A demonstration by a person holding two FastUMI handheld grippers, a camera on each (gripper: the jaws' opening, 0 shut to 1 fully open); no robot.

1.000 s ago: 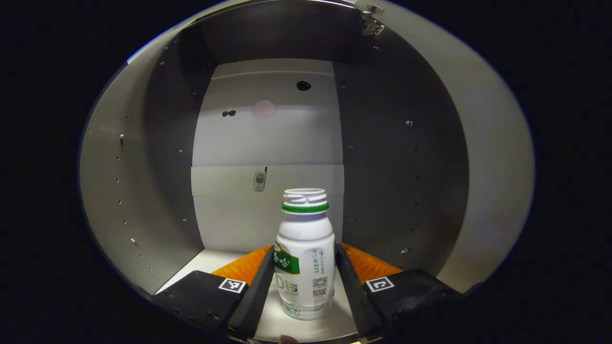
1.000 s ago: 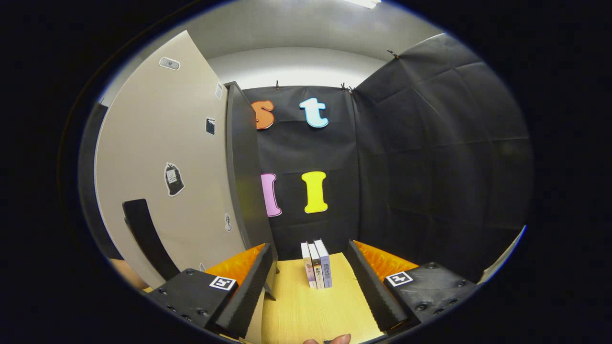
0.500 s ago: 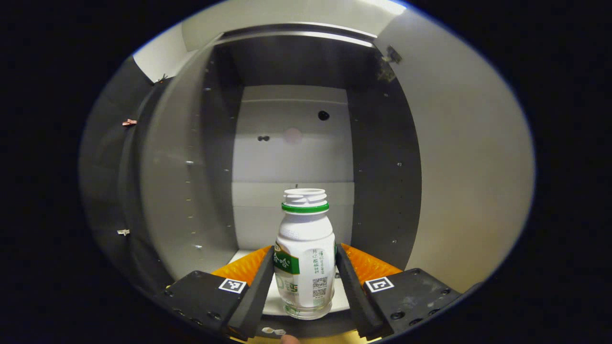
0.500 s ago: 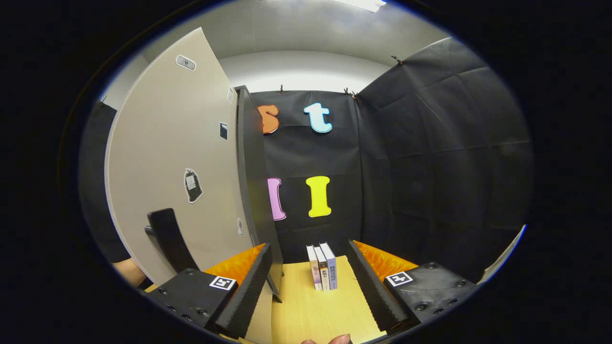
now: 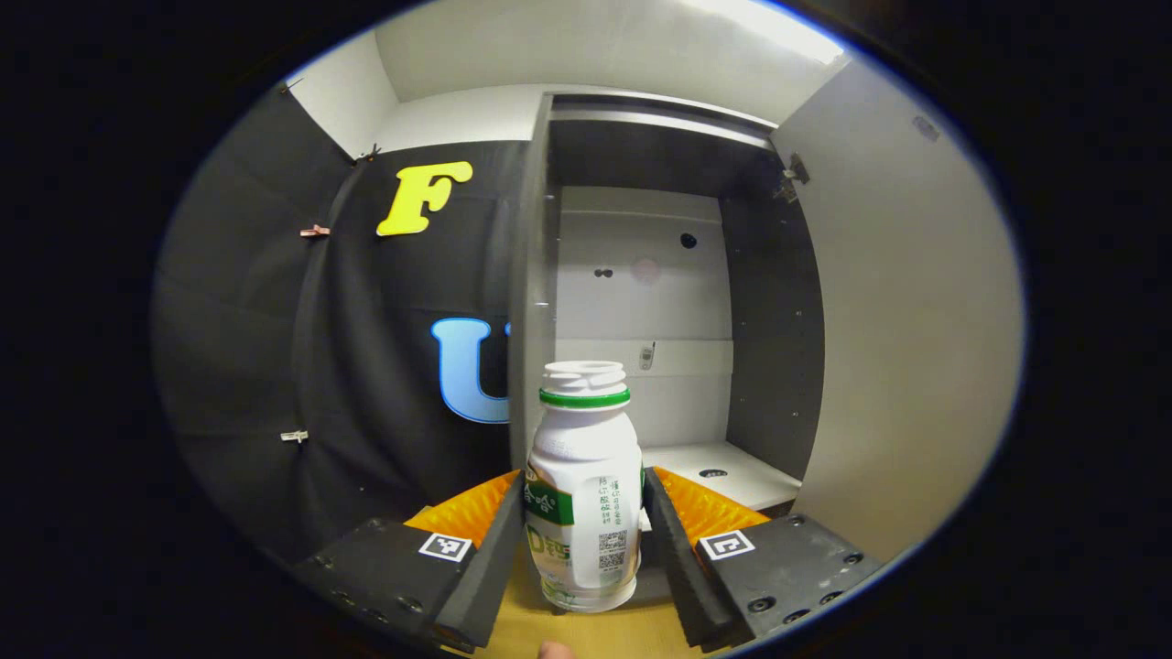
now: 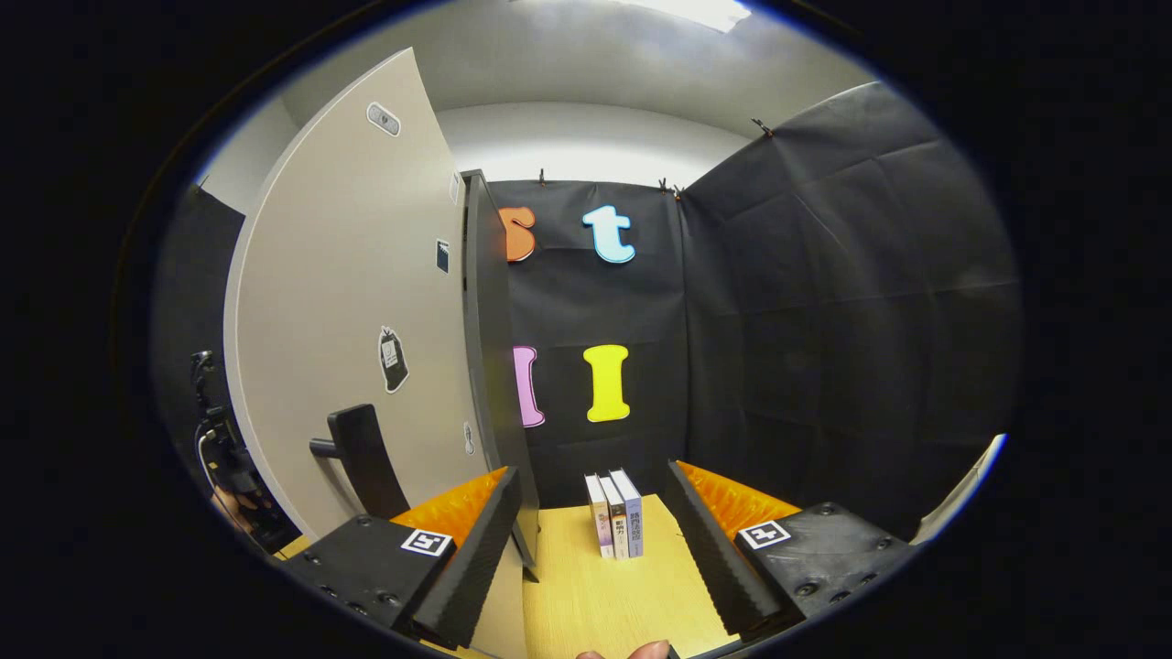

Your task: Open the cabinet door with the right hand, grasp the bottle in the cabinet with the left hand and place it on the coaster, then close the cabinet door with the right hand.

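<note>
In the left gripper view my left gripper [image 5: 584,535] is shut on a white bottle [image 5: 584,485] with a green neck ring and no cap, held upright in front of the open cabinet [image 5: 650,311]. The cabinet's white floor [image 5: 723,471] lies behind the bottle, and its open door [image 5: 906,320] stands on the right. In the right gripper view my right gripper [image 6: 595,549] is open with nothing between its fingers, over the wooden table [image 6: 604,595]. The beige cabinet door [image 6: 357,302] with its black handle [image 6: 366,448] stands to its left, apart from the fingers.
Three books [image 6: 615,513] stand upright on the table ahead of the right gripper. Black cloth walls close in the booth behind and to the right. The other gripper and the hand holding it [image 6: 229,476] show past the door's left edge.
My left gripper has drawn back out of the cabinet with the bottle in it and swung left. The right gripper has shifted slightly, so the door handle shows more fully.
</note>
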